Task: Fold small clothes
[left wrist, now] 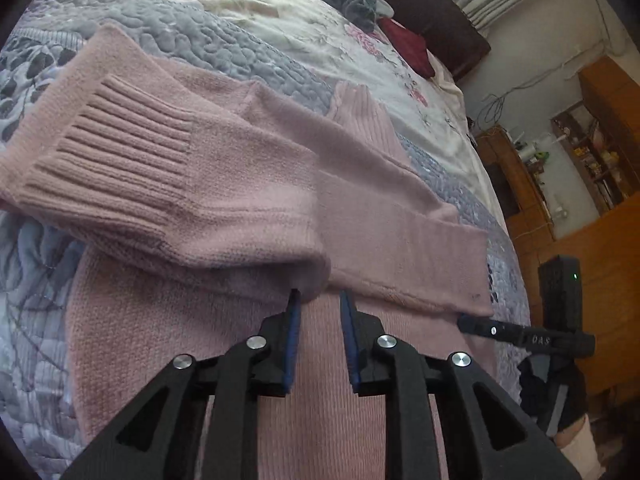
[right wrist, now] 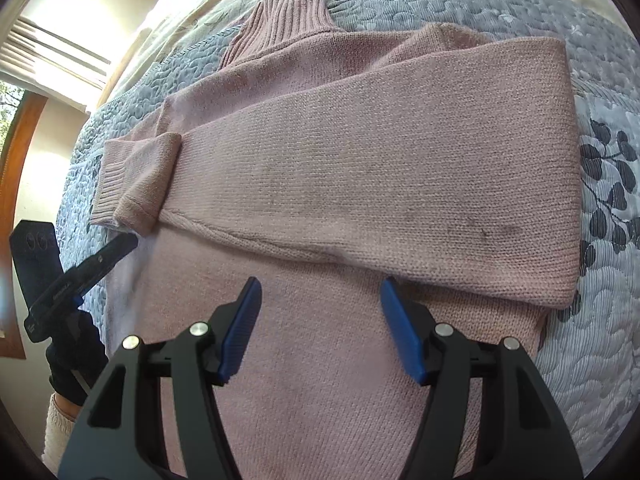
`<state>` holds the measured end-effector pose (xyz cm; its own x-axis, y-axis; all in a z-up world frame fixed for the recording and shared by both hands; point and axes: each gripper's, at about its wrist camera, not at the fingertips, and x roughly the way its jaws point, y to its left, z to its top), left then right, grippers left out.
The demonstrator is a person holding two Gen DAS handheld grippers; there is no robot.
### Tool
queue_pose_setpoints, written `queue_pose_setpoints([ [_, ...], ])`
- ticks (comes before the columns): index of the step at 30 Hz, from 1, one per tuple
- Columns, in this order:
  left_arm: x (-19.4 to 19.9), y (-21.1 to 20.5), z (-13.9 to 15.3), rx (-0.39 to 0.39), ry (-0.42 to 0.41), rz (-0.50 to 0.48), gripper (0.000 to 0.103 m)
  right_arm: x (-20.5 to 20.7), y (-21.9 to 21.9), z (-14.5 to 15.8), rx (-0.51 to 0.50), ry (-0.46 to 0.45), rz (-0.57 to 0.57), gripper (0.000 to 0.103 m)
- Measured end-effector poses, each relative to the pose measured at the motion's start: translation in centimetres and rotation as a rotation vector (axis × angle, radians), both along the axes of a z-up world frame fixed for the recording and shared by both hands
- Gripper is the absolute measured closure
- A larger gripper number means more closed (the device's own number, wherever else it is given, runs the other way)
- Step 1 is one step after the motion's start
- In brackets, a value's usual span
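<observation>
The pink sweater (right wrist: 360, 168) lies flat on the quilted bed (right wrist: 608, 80), collar (right wrist: 288, 12) pointing away from the person. Both sleeves are already folded across the chest, one over the other, with a ribbed cuff (left wrist: 108, 152) resting at one side. The left tool (left wrist: 320, 300) hovers just over the body panel, fingers slightly apart, holding nothing. The right tool (right wrist: 320, 284) has fingers wide apart, also empty. Remaining, by judgement: fold the lower body up toward the collar.

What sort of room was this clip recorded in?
Most likely a bedroom: the pink sweater lies on a quilted bedspread, with a dark headboard behind and wooden shelving along the wall.
</observation>
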<state>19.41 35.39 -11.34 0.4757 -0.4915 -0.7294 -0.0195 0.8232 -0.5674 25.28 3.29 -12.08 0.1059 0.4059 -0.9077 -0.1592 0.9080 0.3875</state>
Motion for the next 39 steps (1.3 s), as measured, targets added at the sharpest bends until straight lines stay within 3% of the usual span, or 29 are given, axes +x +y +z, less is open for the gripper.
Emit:
queue_pose_setpoints([
  [2,-1.9,2.0,2.1,0.075,-0.048,0.009,0.072,0.6,1.2,1.0,0.036,0.003,0.016,0.040],
  [4,-2.5,5.0,3.7,0.141,-0.083,0.091,0.065,1.5,3.2,1.9,0.075,0.006,0.033,0.040],
  [6,-1.7,7.7,4.5,0.207,-0.082,0.173,0.065,2.4,5.9,2.7,0.085,0.004,0.055,0.040],
  [11,1.9,11.2,2.8,0.322,0.001,0.287,0.066,4.4,12.7,2.4,0.150,0.054,0.096,0.040],
  [14,2.6,11.2,1.0,0.343,0.052,0.281,0.065,5.3,15.8,0.9,0.155,0.097,0.101,0.041],
  [17,2.4,11.1,0.5,0.339,0.047,0.292,0.065,5.8,18.2,-0.9,0.170,0.143,0.103,0.045],
  [19,2.2,11.3,0.5,0.322,0.044,0.301,0.065,6.0,19.4,-1.9,0.184,0.167,0.100,0.050],
  [21,2.1,11.4,0.5,0.312,0.046,0.304,0.065,6.1,20.1,-2.8,0.207,0.186,0.104,0.074],
  [23,2.1,11.4,0.8,0.308,0.051,0.305,0.065,5.9,20.5,-3.0,0.172,0.156,0.128,0.086],
  [24,2.1,11.4,1.0,0.299,0.053,0.311,0.065,5.8,20.6,-2.7,0.169,0.132,0.142,0.091],
  [27,1.5,11.7,2.7,0.254,0.010,0.333,0.065,5.3,19.1,-0.6,0.205,0.068,0.153,0.092],
  [33,2.3,9.0,5.2,0.263,-0.057,0.292,0.065,4.7,12.4,4.1,0.191,-0.048,0.117,0.092],
  [36,3.4,6.4,5.1,0.291,-0.060,0.242,0.065,4.8,8.7,4.3,0.146,-0.068,0.072,0.092],
  [39,4.7,3.4,3.7,0.353,-0.025,0.183,0.065,4.9,6.0,2.6,0.091,-0.050,0.028,0.092],
])
